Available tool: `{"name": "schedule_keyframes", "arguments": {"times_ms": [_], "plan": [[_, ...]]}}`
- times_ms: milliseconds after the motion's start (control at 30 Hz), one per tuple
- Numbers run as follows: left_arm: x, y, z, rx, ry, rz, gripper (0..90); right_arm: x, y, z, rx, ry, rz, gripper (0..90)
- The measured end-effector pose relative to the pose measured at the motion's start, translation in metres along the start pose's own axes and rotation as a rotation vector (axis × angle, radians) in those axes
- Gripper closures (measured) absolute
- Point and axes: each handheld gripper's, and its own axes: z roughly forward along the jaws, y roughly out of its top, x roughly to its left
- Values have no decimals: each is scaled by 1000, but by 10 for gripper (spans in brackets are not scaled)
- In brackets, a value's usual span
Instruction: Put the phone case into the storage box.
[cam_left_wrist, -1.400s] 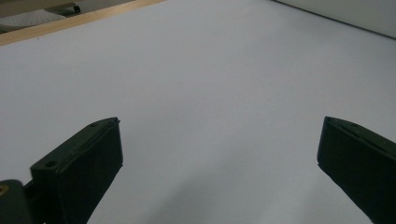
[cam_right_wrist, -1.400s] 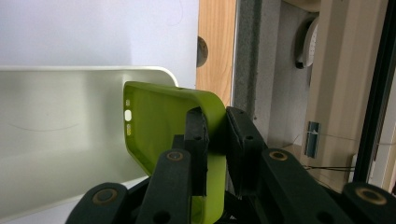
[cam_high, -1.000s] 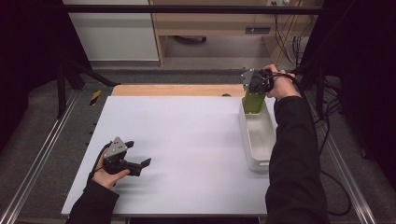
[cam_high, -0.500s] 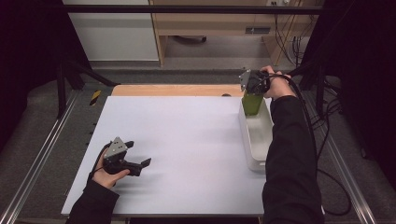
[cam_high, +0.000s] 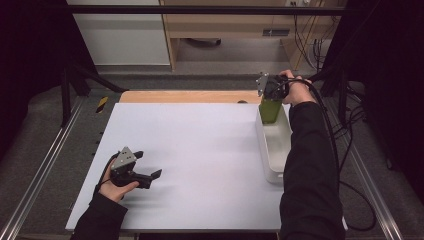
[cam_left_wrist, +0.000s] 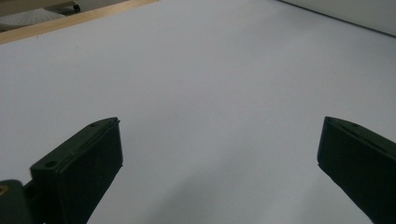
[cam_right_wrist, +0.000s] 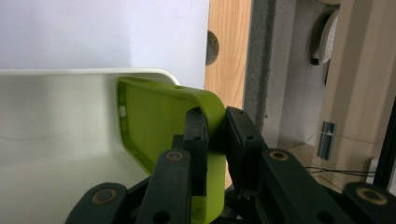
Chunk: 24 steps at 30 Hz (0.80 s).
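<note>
My left gripper (cam_high: 150, 176) rests low on the white table (cam_high: 200, 150), near my edge, jaws spread wide with nothing between them but bare tabletop ahead. It has no part in this step, as I judge it.

Well off to its right, at the far corner, my right gripper (cam_high: 269, 102) points down and is clamped on a green phone case (cam_high: 270, 111). In the right gripper view the two pads (cam_right_wrist: 196, 135) pinch the case's rim at one rounded corner, one pad inside the shell and one outside. The case hangs on edge just below the jaws, over the far end of the white bin (cam_high: 272, 150), which stretches from under the jaws back toward me.

I judge I am mid-placement: the case is carried to the bin but not yet let go. The next move calls for lowering it inside the walls, then parting the jaws so it drops flat.

The case is lime green, soft-looking, a thin shell with raised rim, rounded corners and small cut-outs along the side.
</note>
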Motion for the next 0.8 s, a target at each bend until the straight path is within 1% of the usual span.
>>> {"name": "schedule_keyframes", "arguments": {"times_ms": [67, 233, 467, 567, 667, 700, 767, 800], "plan": [[0, 0, 0, 1, 0, 0, 0, 0, 0, 0, 2, -5, -5, 791], [0, 0, 0, 1, 0, 0, 0, 0, 0, 1, 5, -5, 9, 786], [0, 0, 0, 1, 0, 1, 0, -1, 0, 1, 12, -12, 11, 745], [0, 0, 0, 0, 0, 1, 0, -1, 0, 0, 22, -23, 19, 697], [0, 0, 0, 1, 1, 0, 0, -2, -1, 0, 16, -37, 34, 618], [0, 0, 0, 2, 1, 1, 0, -3, 0, -1, 19, -34, 49, 589], [0, 0, 0, 1, 1, 1, 0, -4, -1, -2, 19, -51, 48, 562], [0, 0, 0, 1, 1, 1, 0, -4, -1, -3, 12, -52, 61, 534]]}}
